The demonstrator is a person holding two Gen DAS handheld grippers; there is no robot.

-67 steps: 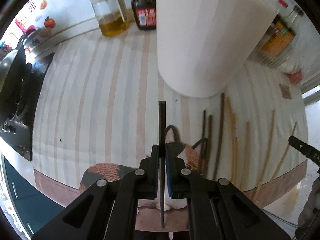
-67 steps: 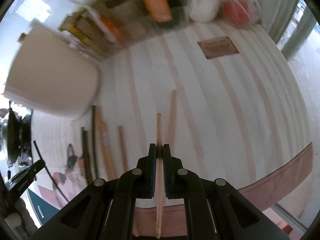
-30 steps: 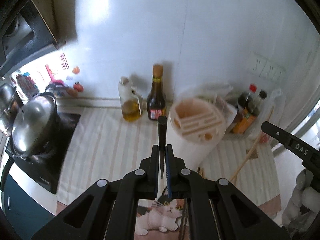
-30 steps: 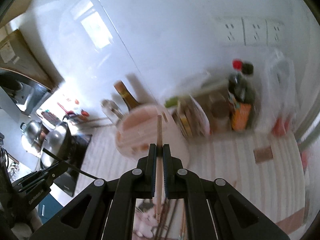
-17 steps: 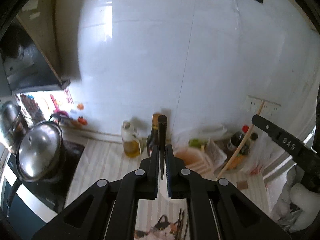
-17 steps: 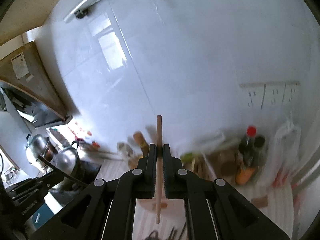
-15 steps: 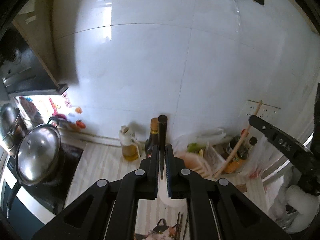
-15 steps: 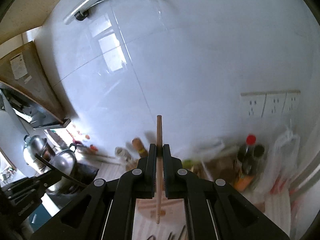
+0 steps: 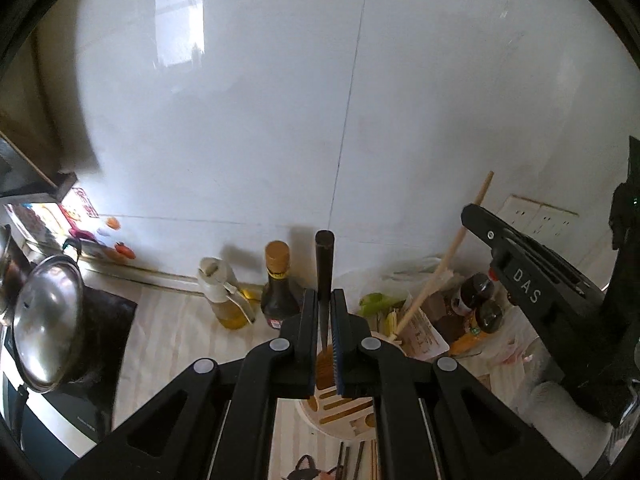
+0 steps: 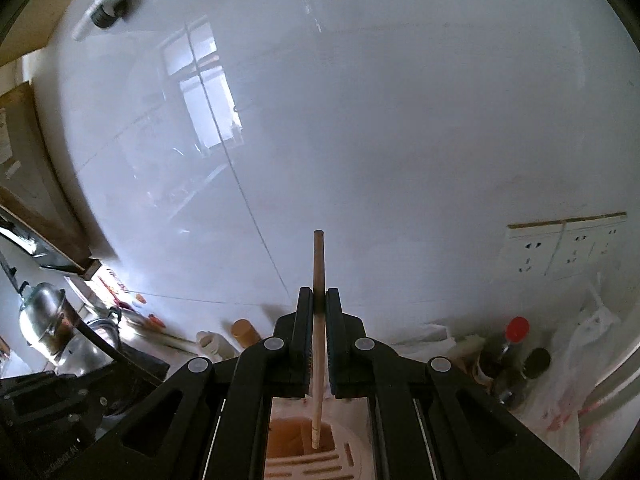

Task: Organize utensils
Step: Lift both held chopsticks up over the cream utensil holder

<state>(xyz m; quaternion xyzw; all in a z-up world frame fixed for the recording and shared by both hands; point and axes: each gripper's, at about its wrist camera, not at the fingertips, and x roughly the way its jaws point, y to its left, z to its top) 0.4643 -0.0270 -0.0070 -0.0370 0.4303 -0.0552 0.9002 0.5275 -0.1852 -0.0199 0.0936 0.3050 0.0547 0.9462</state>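
Observation:
My left gripper (image 9: 324,300) is shut on a dark chopstick (image 9: 323,256) that stands upright between its pads. Below it stands the white utensil holder (image 9: 344,412) with a slotted top. My right gripper (image 10: 319,300) is shut on a light wooden chopstick (image 10: 318,272). That chopstick's lower tip hangs just over an orange-tinted compartment of the holder (image 10: 288,444). In the left wrist view the right gripper (image 9: 470,220) comes in from the right, its light chopstick (image 9: 440,272) slanting down to the holder's rim. Several more chopsticks (image 9: 360,460) lie on the counter in front of the holder.
Behind the holder stand an oil jug (image 9: 224,300) and a dark sauce bottle (image 9: 278,284) against the white tiled wall. A lidded steel pot (image 9: 44,332) sits on the black stove at left. Bottles (image 9: 472,296), plastic bags and wall sockets (image 10: 560,248) crowd the right.
Both grippers have risen and moved forward with their chopsticks. The holder, earlier ahead of them, now sits under the jaws, and the light chopstick's tip has come over its top.

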